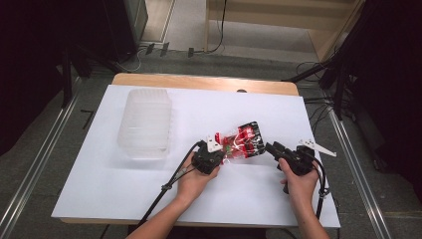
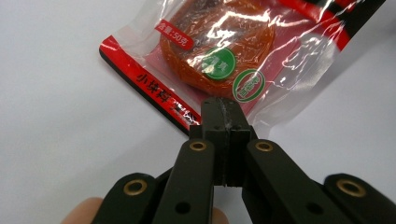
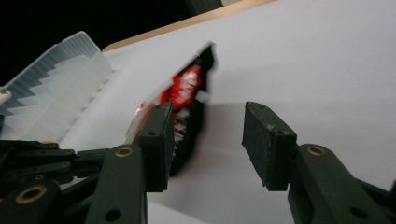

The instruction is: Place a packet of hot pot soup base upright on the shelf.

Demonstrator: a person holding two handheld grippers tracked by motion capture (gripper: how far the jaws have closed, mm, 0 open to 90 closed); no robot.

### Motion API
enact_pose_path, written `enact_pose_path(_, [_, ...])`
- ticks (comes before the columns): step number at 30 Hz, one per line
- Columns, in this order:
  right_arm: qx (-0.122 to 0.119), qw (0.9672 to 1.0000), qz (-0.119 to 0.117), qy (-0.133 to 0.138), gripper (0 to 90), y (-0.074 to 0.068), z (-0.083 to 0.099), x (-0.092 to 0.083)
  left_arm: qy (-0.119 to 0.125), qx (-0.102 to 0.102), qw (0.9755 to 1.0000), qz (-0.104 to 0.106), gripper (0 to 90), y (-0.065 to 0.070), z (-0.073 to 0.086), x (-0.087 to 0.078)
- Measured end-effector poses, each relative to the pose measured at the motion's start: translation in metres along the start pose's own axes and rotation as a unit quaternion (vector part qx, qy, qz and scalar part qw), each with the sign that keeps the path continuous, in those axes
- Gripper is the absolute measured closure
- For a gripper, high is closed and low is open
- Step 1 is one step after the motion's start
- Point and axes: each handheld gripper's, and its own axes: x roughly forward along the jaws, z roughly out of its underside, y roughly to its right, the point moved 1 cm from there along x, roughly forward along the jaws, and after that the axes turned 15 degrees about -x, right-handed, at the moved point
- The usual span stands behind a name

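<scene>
Snack packet (image 2: 219, 51) is cut off by top edge in left gripper view; its near corner is hidden btwn the clamped jaws. In right gripper view packet (image 3: 187, 88) is blurred, print unreadable, lower part hidden behind one jaw.

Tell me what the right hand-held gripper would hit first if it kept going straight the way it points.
Probably the snack packet: the right hand-held gripper has open jaws aimed toward the packet's near end, which the left hand-held gripper pinches by its other edge. Depth is unclear.
</scene>
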Motion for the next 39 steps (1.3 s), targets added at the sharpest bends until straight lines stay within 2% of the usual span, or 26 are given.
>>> enact_pose_path(5, [0.005,0.9999,-0.003,-0.010,55.6,-0.005,-0.002,0.007,0.000,0.000,1.0000,0.001,90.0,0.000,0.000,0.000])
enact_pose_path(9, [0.038,0.9989,-0.020,-0.021,56.7,-0.005,-0.001,0.018,-0.001,-0.001,1.0000,0.002,90.0,0.000,0.000,0.000])
enact_pose_path(12, [0.057,0.9978,-0.023,-0.025,57.7,-0.005,0.001,0.025,0.000,0.000,1.0000,0.000,90.0,0.000,0.000,0.000])
enact_pose_path(13, [0.057,0.9978,-0.023,-0.025,57.7,-0.005,0.001,0.025,0.000,0.000,1.0000,0.000,90.0,0.000,0.000,0.000])
enact_pose_path(14, [0.076,0.9963,-0.028,-0.029,58.3,-0.005,0.002,0.029,-0.001,0.000,1.0000,0.000,90.0,0.000,0.000,0.000])
enact_pose_path(16, [0.081,0.9958,-0.029,-0.029,58.8,-0.005,0.002,0.031,0.000,0.000,1.0000,0.000,90.0,0.000,0.000,0.000])
enact_pose_path(17, [0.094,0.9945,-0.034,-0.032,59.6,-0.007,0.004,0.035,0.000,0.001,1.0000,0.000,90.0,0.000,0.000,0.000])
enact_pose_path(20, [0.100,0.9937,-0.038,-0.033,60.0,-0.008,0.005,0.038,0.000,0.001,1.0000,0.000,90.0,0.000,0.000,0.000])
enact_pose_path(22, [0.120,0.9911,-0.044,-0.039,61.9,-0.010,0.007,0.044,0.000,0.001,1.0000,0.000,90.0,0.000,0.000,0.000])
enact_pose_path(25, [0.130,0.9896,-0.047,-0.040,63.7,-0.010,0.007,0.046,0.000,0.000,1.0000,0.000,90.0,0.000,0.000,0.000])
enact_pose_path(28, [0.130,0.9897,-0.043,-0.041,65.6,-0.009,0.008,0.049,0.000,0.001,1.0000,0.000,90.0,0.000,0.000,0.000])
enact_pose_path(29, [0.140,0.9882,-0.044,-0.044,67.0,-0.008,0.009,0.051,0.000,0.000,1.0000,0.000,90.0,0.000,0.000,0.000])
enact_pose_path(31, [0.144,0.9876,-0.046,-0.043,67.6,-0.008,0.010,0.052,0.000,0.001,1.0000,0.000,90.0,0.000,0.000,0.000])
enact_pose_path(32, [0.154,0.9855,-0.055,-0.045,69.3,-0.010,0.010,0.055,0.000,0.001,1.0000,0.000,90.0,0.000,0.000,0.000])
enact_pose_path(36, [0.154,0.9853,-0.058,-0.046,75.0,-0.012,0.011,0.058,0.000,0.000,1.0000,0.001,90.0,0.000,0.000,0.000])
enact_pose_path(37, [0.156,0.9849,-0.061,-0.045,78.7,-0.013,0.010,0.058,0.000,0.000,1.0000,0.001,90.0,0.000,0.000,0.000])
enact_pose_path(39, [0.144,0.9870,-0.061,-0.038,90.0,-0.015,0.008,0.057,0.001,0.001,1.0000,0.000,90.0,0.000,0.000,0.000])
